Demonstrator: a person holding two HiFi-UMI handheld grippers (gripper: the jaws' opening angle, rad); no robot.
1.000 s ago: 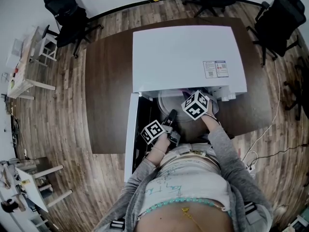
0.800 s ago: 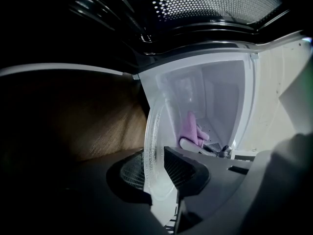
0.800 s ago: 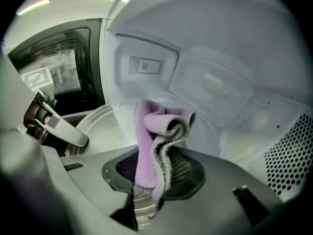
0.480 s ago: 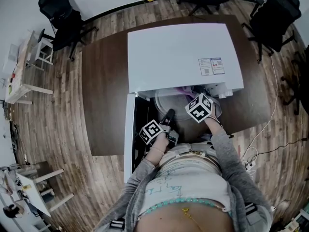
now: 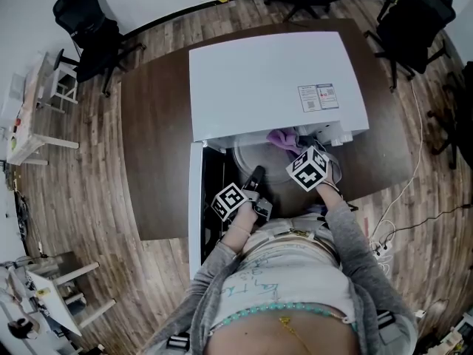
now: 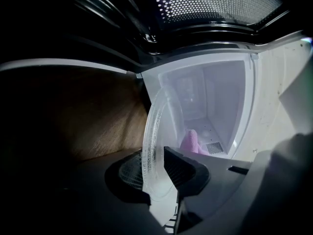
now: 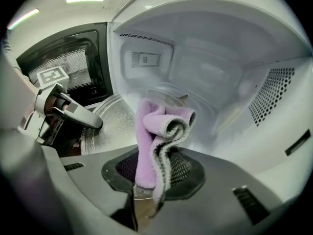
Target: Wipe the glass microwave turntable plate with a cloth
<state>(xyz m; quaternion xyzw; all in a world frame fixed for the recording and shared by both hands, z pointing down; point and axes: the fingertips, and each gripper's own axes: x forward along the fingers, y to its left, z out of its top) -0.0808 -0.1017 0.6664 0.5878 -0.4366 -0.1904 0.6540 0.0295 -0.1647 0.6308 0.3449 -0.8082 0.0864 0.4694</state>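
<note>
The glass turntable plate (image 6: pixel 155 136) stands on edge in front of the open microwave cavity (image 6: pixel 215 97). My left gripper (image 6: pixel 155 173) is shut on its lower rim. From above, the plate (image 5: pixel 251 156) lies just outside the oven's opening, with the left gripper (image 5: pixel 256 176) at its near rim. A folded purple cloth (image 7: pixel 155 131) is pinched in my right gripper (image 7: pixel 156 176), which is shut on it and points into the cavity beside the plate (image 7: pixel 110 124). The cloth (image 5: pixel 281 139) shows at the plate's far right rim, and again (image 6: pixel 190 142) past the plate.
The white microwave (image 5: pixel 273 87) sits on a dark brown table (image 5: pixel 155 124), its door (image 5: pixel 195 205) swung open to the left. Office chairs (image 5: pixel 85 28) stand around on the wood floor, and a cable (image 5: pixel 403 198) trails at the right.
My right gripper has shifted a little with the cloth, which now shows more plainly at the plate's far rim. The left gripper has kept the plate still.
</note>
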